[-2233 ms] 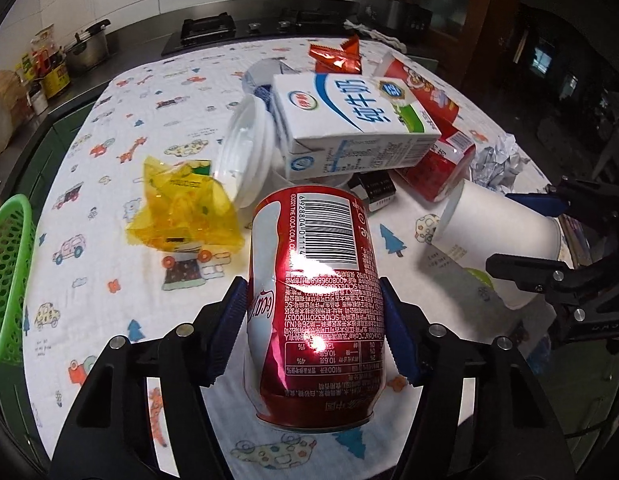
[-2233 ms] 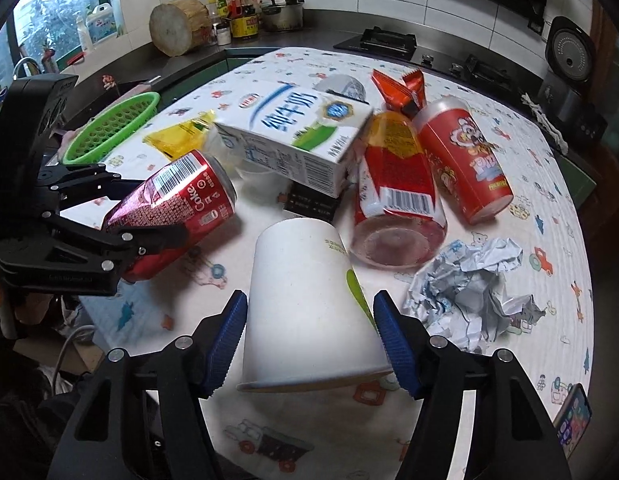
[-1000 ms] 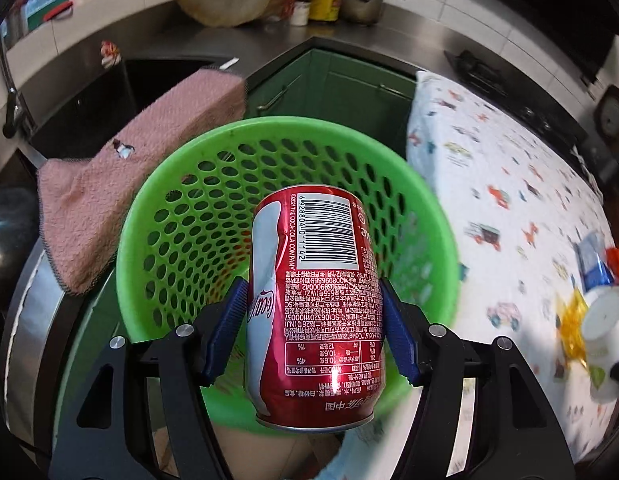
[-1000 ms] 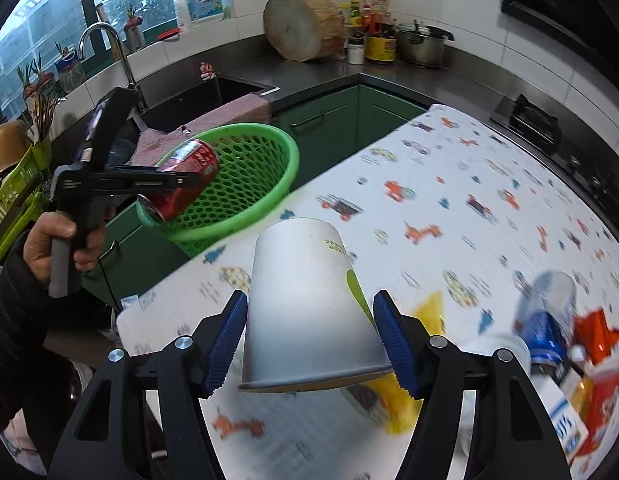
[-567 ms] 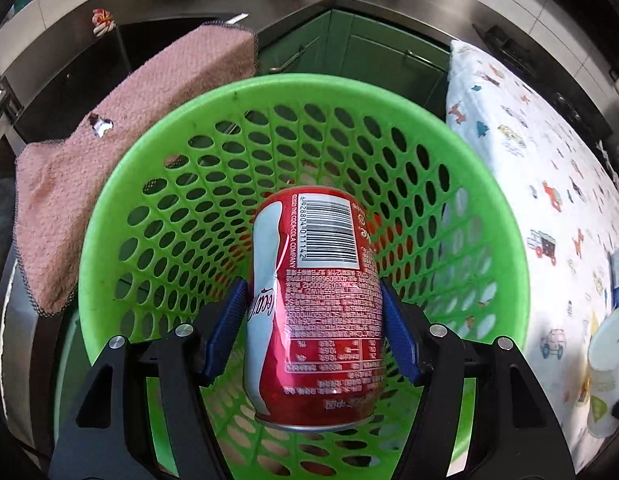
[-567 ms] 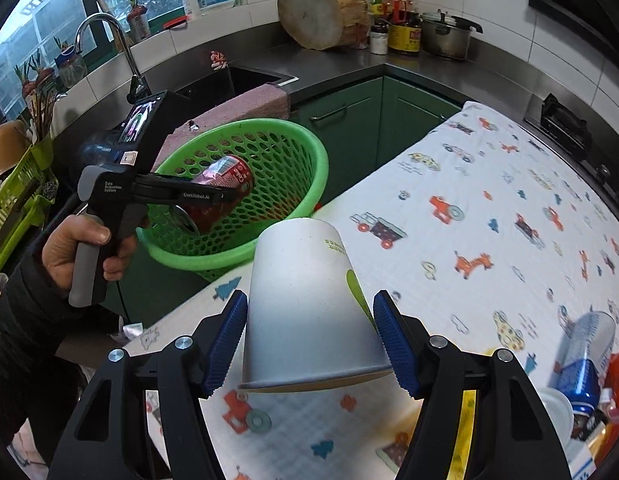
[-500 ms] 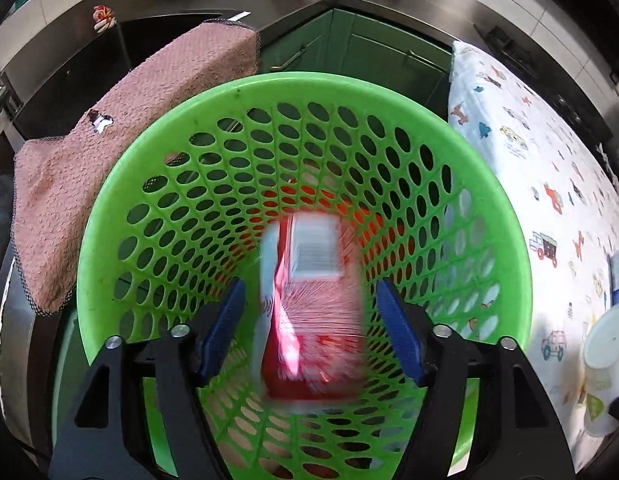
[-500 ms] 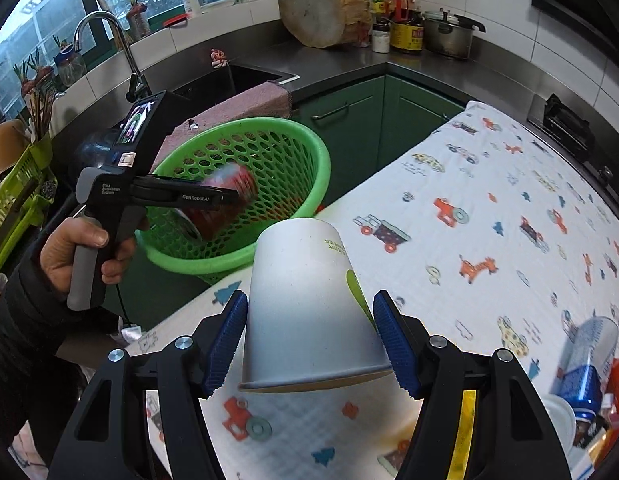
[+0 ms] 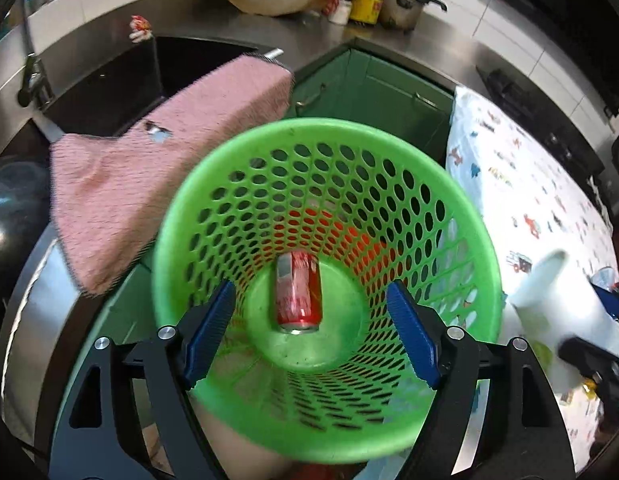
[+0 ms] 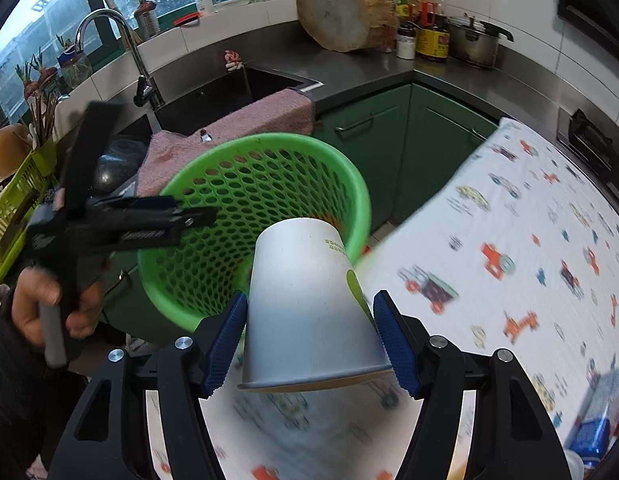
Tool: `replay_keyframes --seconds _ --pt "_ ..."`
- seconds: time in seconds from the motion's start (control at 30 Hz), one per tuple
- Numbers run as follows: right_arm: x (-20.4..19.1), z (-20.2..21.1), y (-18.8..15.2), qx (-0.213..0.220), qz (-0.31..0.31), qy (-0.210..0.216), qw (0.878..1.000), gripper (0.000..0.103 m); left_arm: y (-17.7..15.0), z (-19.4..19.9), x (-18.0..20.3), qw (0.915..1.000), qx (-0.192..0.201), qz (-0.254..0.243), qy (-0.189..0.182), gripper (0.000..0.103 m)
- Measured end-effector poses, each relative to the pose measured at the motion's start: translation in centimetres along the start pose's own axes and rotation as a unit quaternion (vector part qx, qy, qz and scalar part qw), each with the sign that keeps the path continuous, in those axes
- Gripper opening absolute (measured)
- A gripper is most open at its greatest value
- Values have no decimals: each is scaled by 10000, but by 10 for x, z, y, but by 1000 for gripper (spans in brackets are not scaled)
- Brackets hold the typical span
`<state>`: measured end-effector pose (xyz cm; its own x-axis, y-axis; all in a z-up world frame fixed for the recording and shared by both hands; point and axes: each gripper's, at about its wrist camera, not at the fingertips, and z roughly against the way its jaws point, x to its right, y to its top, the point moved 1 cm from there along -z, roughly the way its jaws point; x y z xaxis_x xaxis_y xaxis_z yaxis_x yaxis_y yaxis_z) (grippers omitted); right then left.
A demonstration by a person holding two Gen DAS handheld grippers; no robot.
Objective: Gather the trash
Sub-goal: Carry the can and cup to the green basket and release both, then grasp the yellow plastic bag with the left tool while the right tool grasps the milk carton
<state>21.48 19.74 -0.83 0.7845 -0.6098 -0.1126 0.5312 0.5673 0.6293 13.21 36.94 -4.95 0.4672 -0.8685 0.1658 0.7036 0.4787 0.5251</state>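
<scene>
**Can in the basket, cup held at the rim**

While the left gripper [image 9: 311, 328] hangs over the green basket [image 9: 485, 280] with its blue-padded fingers [image 9: 208, 332] spread wide and nothing between them, the red can [image 9: 298, 293] lies on its side on the basket floor, its end toward the camera. Its label is too blurred to read. Orange-red colour shows through the mesh holes at about 1 o'clock from the can; what it belongs to cannot be made out. The near rim of the basket is cut off behind the gripper body at 6 o'clock, and a pale shape under it is unclear.

The right gripper [image 10: 311, 340] has its fingers [image 10: 225, 340] pressed on either side of a white paper cup [image 10: 305, 304], held mouth toward the camera with its base pointing at 12 o'clock. The cup hides the near right part of the basket rim. In the left wrist view the same cup appears smeared at 3 o'clock, partly hidden by the right gripper.

A pink towel [image 9: 149, 184] drapes over the sink edge at 10 o'clock from the basket, touching or just behind its rim; which, I cannot tell. The surface with the cartoon-print cloth [image 10: 529, 248] runs off at 3 o'clock, motion-blurred, with a blue object [image 10: 597, 432] cut off at the lower right edge. The person's left hand [image 10: 49, 304] grips the left gripper's handle at 9 o'clock.
</scene>
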Motion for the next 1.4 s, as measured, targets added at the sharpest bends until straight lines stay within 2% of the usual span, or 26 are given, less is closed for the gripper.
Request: replay_keyframes --seconds 0.13,0.37,0.53,0.67,1.0,1.4 --pt "-12 -17 13 -2 23 77 10000 63 -9 20 -12 9998 159 96 4 79" --pt "-28 -37 25 -13 41 193 9998 63 -22 30 -23 9995 195 258 13 79" --pt "-33 -30 27 147 33 342 9993 70 -27 30 -25 9994 168 297 -9 79" --pt "-34 -12 22 294 72 303 9991 71 -30 33 -21 9995 170 276 -52 79" --pt "-6 52 -22 571 -33 -128 9983 75 -39 51 21 9992 286 -87 -259 79" --pt "66 139 -107 570 -145 -907 9941 85 -59 72 87 9960 363 -586 -569 81"
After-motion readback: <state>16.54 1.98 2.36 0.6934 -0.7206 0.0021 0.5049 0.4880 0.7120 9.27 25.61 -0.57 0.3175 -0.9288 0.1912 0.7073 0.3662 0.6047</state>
